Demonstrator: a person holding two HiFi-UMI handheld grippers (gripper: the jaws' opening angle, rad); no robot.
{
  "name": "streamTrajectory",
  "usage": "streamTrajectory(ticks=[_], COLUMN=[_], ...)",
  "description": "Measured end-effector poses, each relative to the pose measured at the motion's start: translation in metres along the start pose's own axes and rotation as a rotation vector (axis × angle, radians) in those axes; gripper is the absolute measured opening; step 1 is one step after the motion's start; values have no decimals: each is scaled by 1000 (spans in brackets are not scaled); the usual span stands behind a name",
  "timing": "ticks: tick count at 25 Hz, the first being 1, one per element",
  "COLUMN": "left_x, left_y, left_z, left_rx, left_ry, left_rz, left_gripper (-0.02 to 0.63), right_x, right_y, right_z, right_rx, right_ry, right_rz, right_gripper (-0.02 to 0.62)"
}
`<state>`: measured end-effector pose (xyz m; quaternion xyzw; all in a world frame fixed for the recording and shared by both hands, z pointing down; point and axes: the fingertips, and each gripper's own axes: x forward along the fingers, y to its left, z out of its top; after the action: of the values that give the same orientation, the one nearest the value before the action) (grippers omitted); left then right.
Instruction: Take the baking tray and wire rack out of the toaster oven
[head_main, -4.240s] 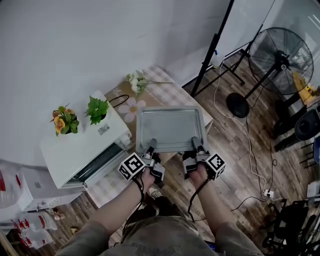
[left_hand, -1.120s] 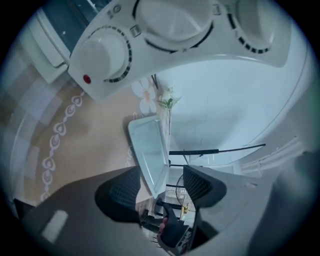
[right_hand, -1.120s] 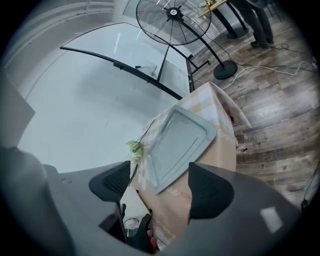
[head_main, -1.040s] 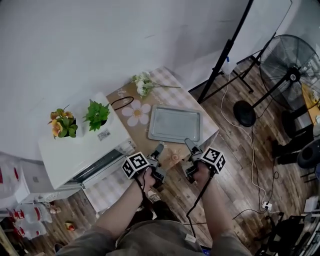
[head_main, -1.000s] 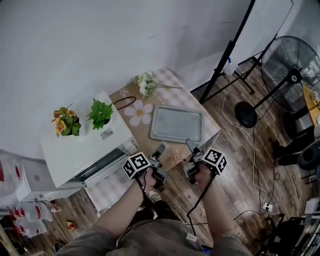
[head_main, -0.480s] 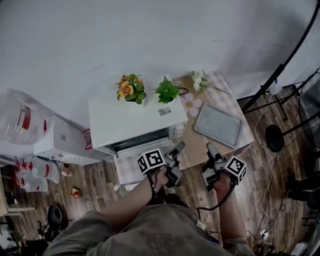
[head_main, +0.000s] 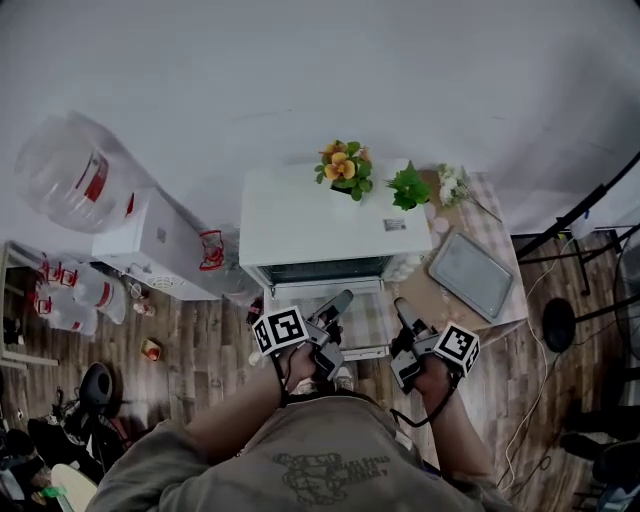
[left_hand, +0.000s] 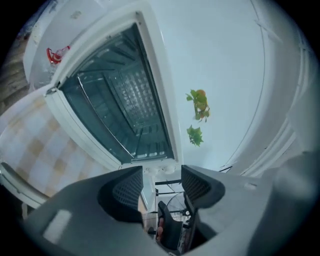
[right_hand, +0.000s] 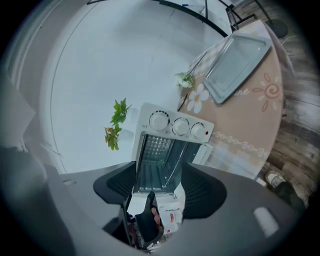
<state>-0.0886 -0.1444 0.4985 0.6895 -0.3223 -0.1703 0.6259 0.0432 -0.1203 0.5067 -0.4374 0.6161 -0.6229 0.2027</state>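
Both tools hover just before the toaster oven (head_main: 322, 222), its door (head_main: 296, 291) dropped open toward them. The left tool (head_main: 340, 300) stands wide and empty. The right tool (head_main: 401, 305) has just been narrowing, yet is open with nothing between. The wire rack (left_hand: 102, 112) sits in the cavity ahead. The baking tray (head_main: 472, 274) lies right of the right tool, near the tabletop (head_main: 430, 300) edge.

toaster oven (head_main: 335, 215): white casing; dark inside
baking tray (head_main: 472, 275): dull silver-grey
surface (head_main: 437, 297): tan cloth; white daisy print; pale checked border
potted flowers (head_main: 343, 165): orange and yellow; green leaves
small plant (head_main: 409, 186): bright green
floor (head_main: 200, 340): brown wood planks
water bottle (head_main: 70, 175): clear; red label
wall (head_main: 300, 70): pale grey
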Motion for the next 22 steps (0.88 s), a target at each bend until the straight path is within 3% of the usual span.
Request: streamTrajectory(ticks=[11, 15, 18, 22], left_x=[-104, -131, -144, -139], left_y=[20, 26, 35, 36], left_z=[66, 81, 93, 97], left_rx=[-23, -47, -33, -30], left_ry=[-266, -320, -357, -359], left_rz=[-6, -21, 13, 0], left_gripper=[248, 248, 248, 248], right_x=[49, 61, 70, 70], right_y=[25, 30, 31, 29], right_z=[-75, -90, -99, -95], right_rx=[-37, -56, -43, -34], right_ry=[110, 134, 149, 124], right_rz=[48, 56, 56, 50], right_gripper=[244, 235, 230, 229])
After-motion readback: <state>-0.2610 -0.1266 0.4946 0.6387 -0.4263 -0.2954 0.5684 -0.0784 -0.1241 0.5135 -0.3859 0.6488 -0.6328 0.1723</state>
